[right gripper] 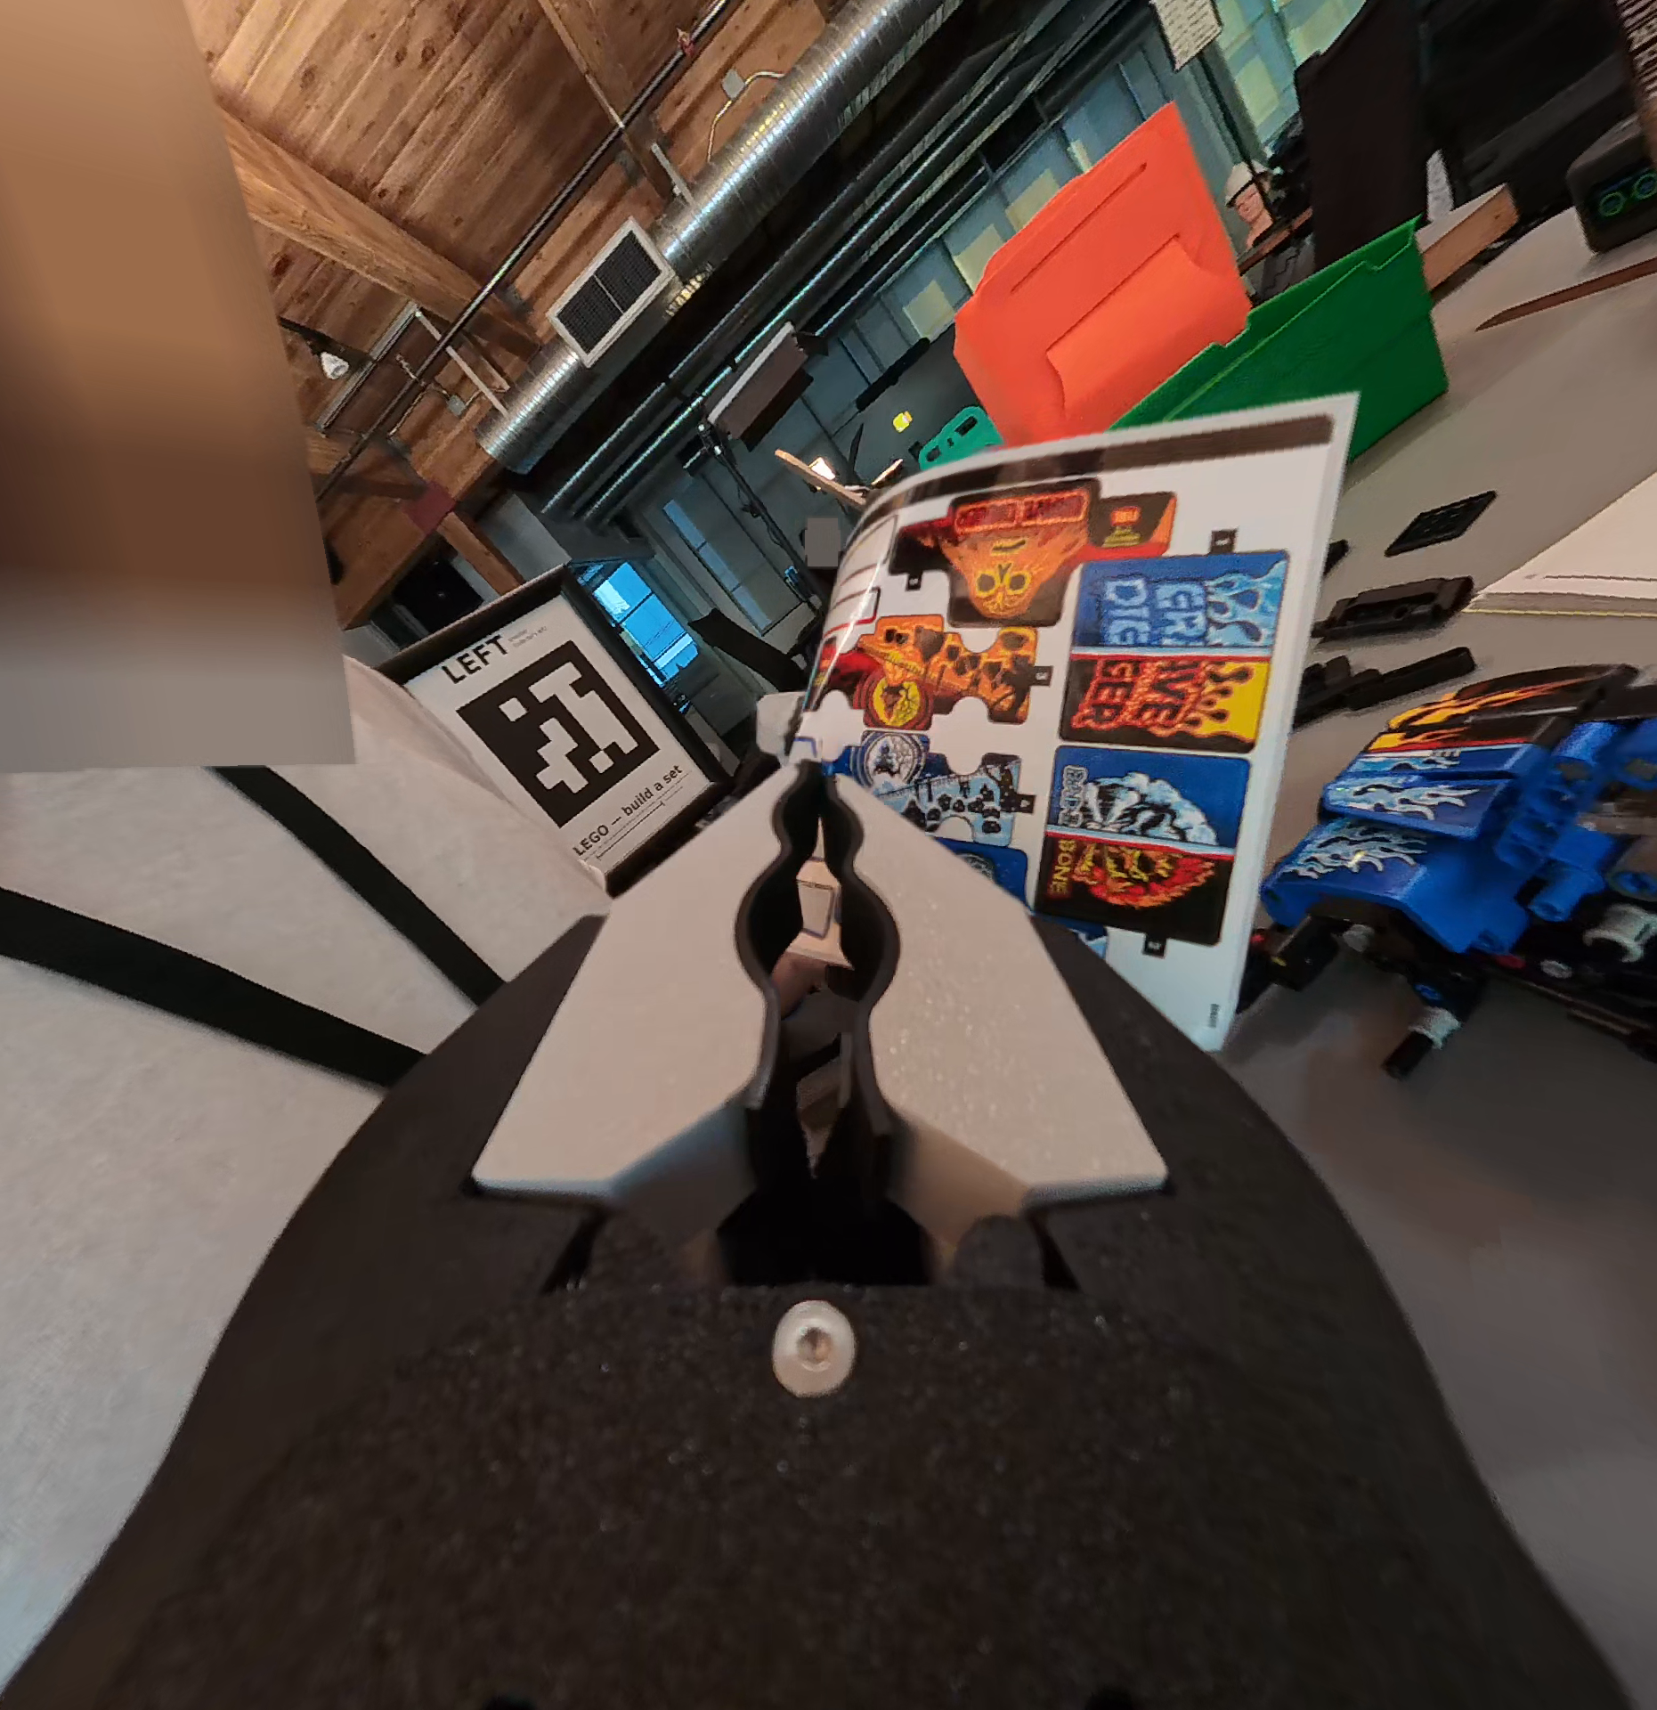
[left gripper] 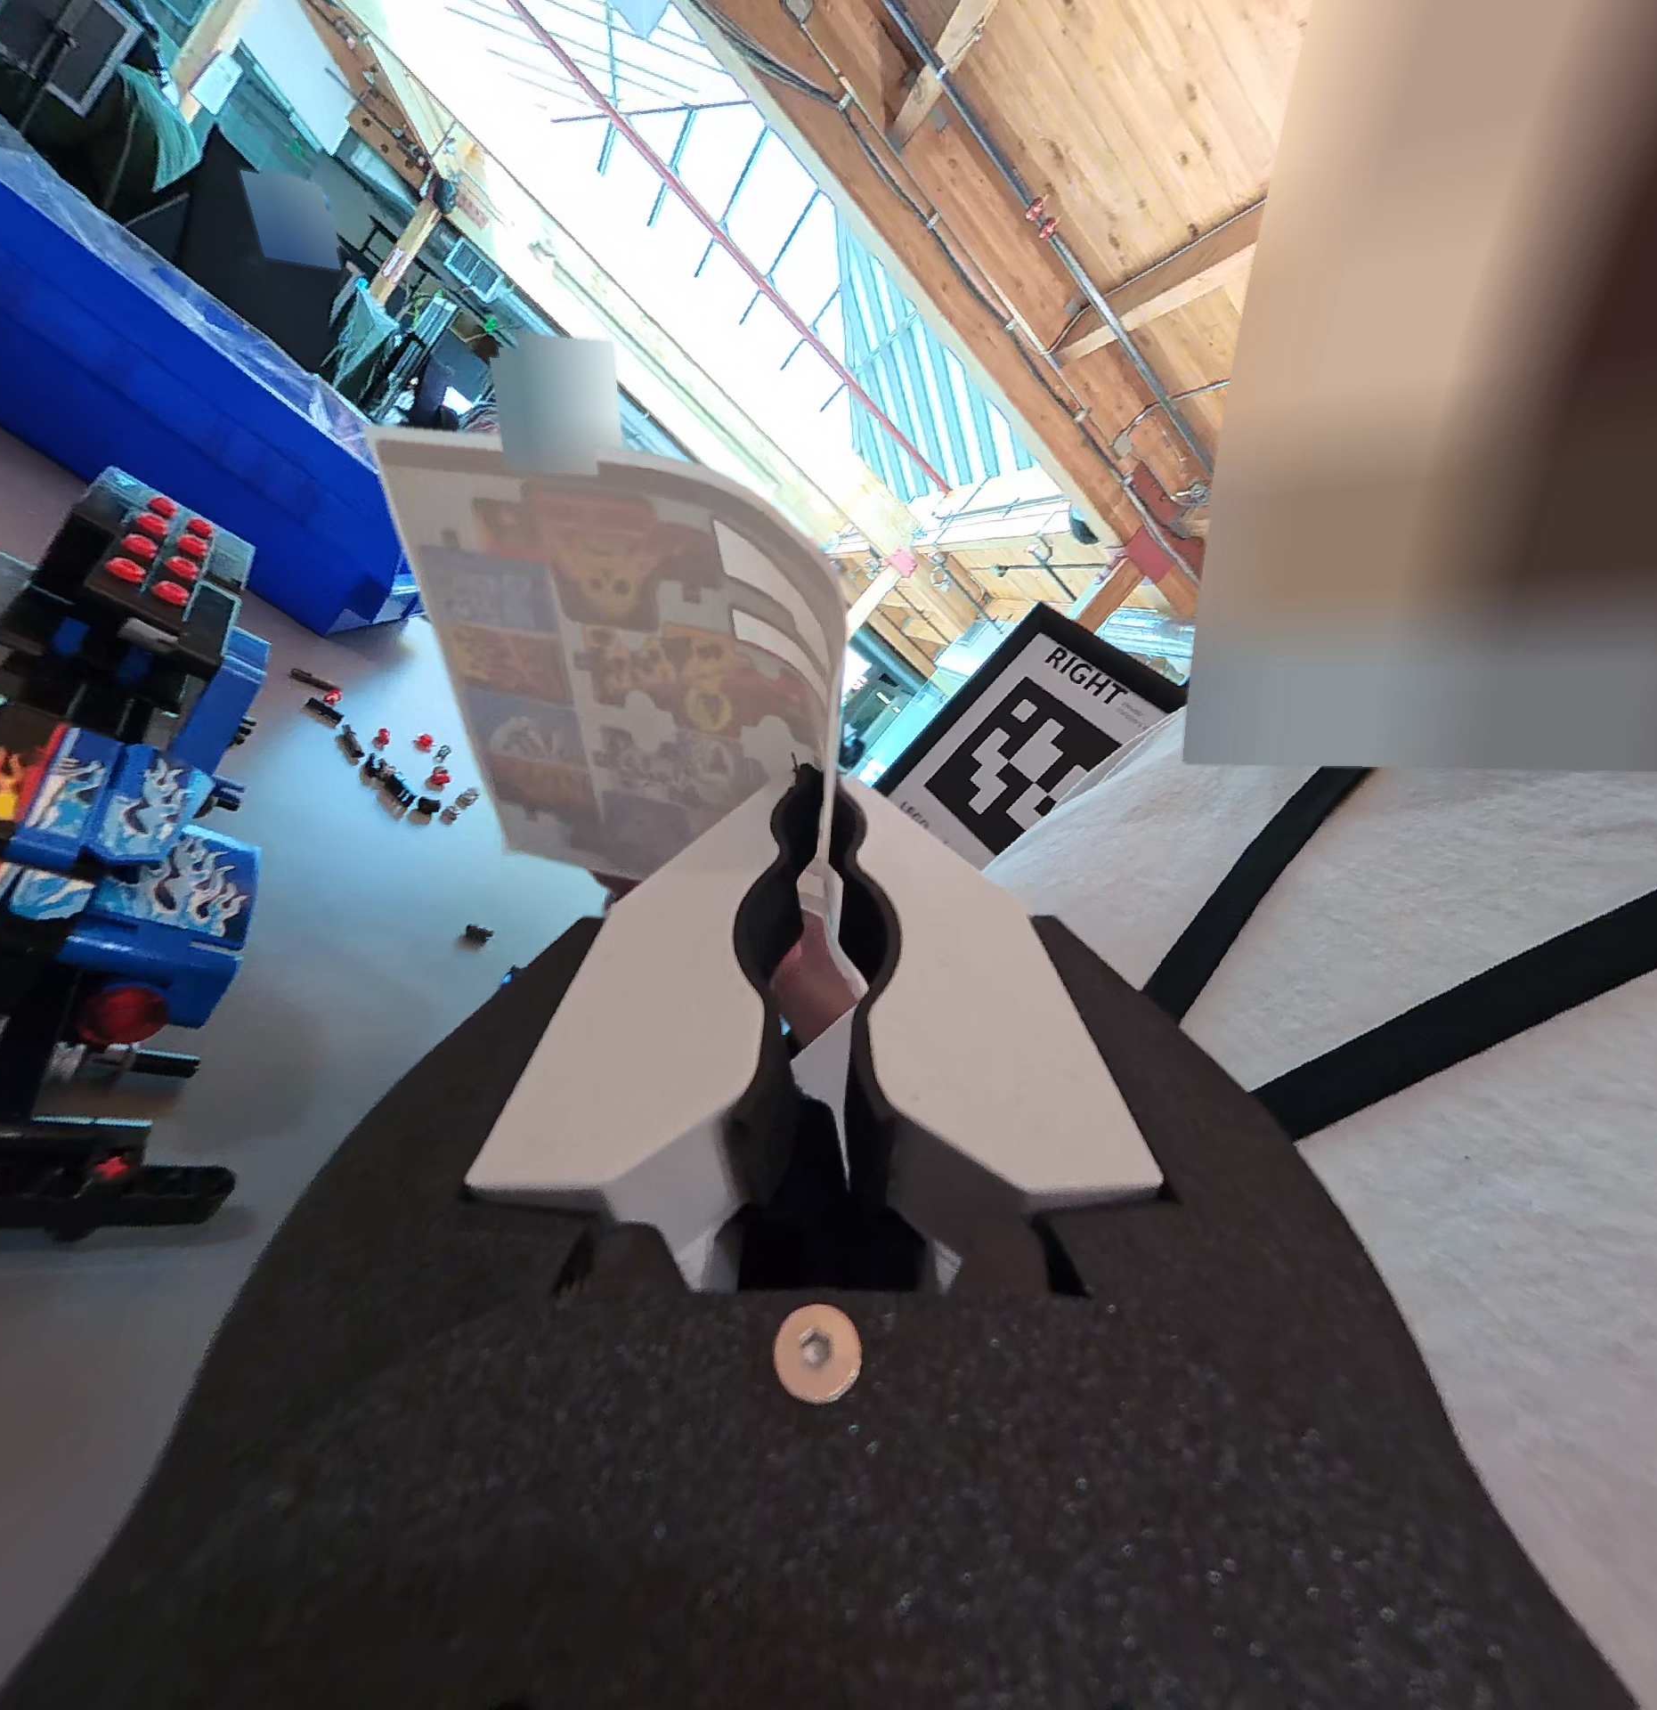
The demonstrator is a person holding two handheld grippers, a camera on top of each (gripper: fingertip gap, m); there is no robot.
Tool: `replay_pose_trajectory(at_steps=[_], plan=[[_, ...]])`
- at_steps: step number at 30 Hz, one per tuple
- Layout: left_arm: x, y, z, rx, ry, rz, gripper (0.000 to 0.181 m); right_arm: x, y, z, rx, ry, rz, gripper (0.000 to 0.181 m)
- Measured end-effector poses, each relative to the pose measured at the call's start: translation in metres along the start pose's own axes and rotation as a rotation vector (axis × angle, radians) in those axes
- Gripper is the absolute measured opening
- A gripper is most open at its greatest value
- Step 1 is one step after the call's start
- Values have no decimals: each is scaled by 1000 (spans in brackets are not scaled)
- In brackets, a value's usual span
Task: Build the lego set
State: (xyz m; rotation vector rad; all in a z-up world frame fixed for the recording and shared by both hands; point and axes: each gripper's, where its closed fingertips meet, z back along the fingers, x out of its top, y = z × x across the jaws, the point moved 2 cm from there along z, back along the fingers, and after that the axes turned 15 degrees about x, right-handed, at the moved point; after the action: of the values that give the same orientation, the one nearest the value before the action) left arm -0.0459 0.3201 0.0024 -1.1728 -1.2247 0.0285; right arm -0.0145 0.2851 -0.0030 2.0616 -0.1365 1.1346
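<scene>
A sticker sheet [left gripper: 621,648] with flame and skull stickers is held up in the air between both grippers. My left gripper [left gripper: 810,782] is shut on its lower edge, and the sheet runs down between the jaws. In the right wrist view the sheet [right gripper: 1148,703] shows its printed side. My right gripper [right gripper: 817,786] is shut at the sheet's left edge, with a white strip showing in the jaw gap. The part-built blue and black lego truck [left gripper: 112,814] stands on the table to the left. It also shows in the right wrist view [right gripper: 1500,833].
Small red and black loose parts [left gripper: 399,768] lie on the grey table by a blue bin [left gripper: 140,389]. Orange bin [right gripper: 1102,268], green bin [right gripper: 1296,361] and black parts [right gripper: 1389,601] sit at the far right. A person's white shirt [left gripper: 1361,925] is close behind.
</scene>
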Motion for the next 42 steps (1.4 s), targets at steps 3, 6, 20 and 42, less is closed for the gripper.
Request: replay_pose_trajectory(at_steps=[3,6,20,42], plan=[[-2,5,2,41,23,-14,0,2,-5,6,-60,-3,27,0],[-3,8,7,61,27,-7,0,6,-9,14,-115,-13,50,0],[-4,13,5,72,15,39,0,-12,-10,-12,-233,188,135,25],[-9,-9,-1,-20,37,-69,0,-16,7,-14,168,-1,-136,6]])
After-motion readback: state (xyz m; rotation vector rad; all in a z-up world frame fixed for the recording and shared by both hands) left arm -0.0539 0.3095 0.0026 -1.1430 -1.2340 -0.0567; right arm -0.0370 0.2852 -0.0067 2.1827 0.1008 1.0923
